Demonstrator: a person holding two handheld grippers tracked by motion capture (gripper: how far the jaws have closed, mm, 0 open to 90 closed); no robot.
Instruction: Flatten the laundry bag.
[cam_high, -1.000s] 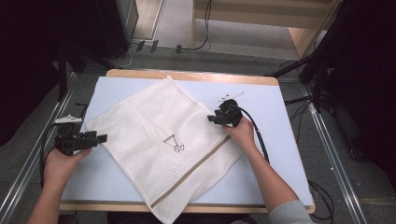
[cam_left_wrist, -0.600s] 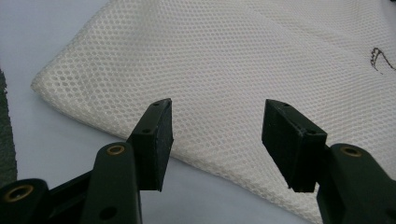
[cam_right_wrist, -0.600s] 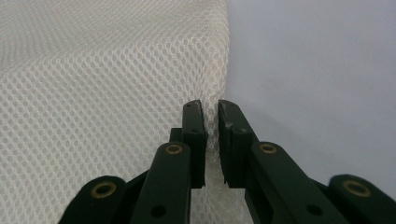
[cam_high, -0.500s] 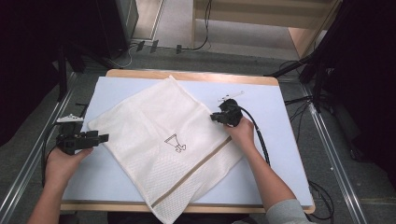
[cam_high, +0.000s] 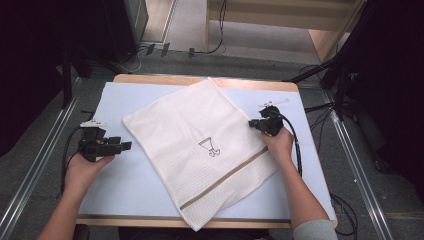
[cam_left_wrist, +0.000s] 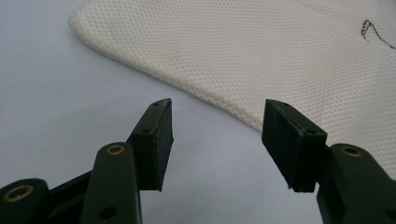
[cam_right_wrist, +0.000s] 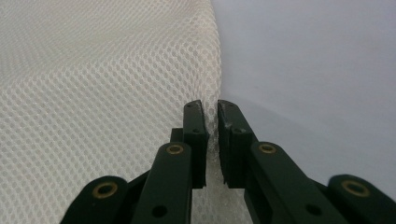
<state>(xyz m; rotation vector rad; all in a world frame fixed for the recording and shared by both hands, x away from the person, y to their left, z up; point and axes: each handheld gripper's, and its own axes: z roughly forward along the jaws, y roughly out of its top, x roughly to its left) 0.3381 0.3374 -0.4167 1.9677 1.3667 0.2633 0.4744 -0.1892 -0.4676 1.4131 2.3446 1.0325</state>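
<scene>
White mesh bag (cam_high: 200, 150) flat on desk (cam_high: 130, 190), turned diamond-wise, one corner at far edge, one overhanging near edge. Small dark printed mark (cam_high: 210, 147) near bag's middle; tan strip (cam_high: 225, 177) crossing near part. Right gripper (cam_high: 255, 124) at bag's right corner, jaws pinched on mesh edge, thin fold of fabric between pads (cam_right_wrist: 201, 140). Left gripper (cam_high: 127, 145) on bare desk just left of bag's left corner, jaws spread wide, nothing between them, apart from mesh (cam_left_wrist: 261, 56).

A lab-like recording station: pale blue table (cam_high: 125, 100), aluminium frame rails (cam_high: 30, 175), floor cables (cam_high: 210, 50), dark equipment around.
</scene>
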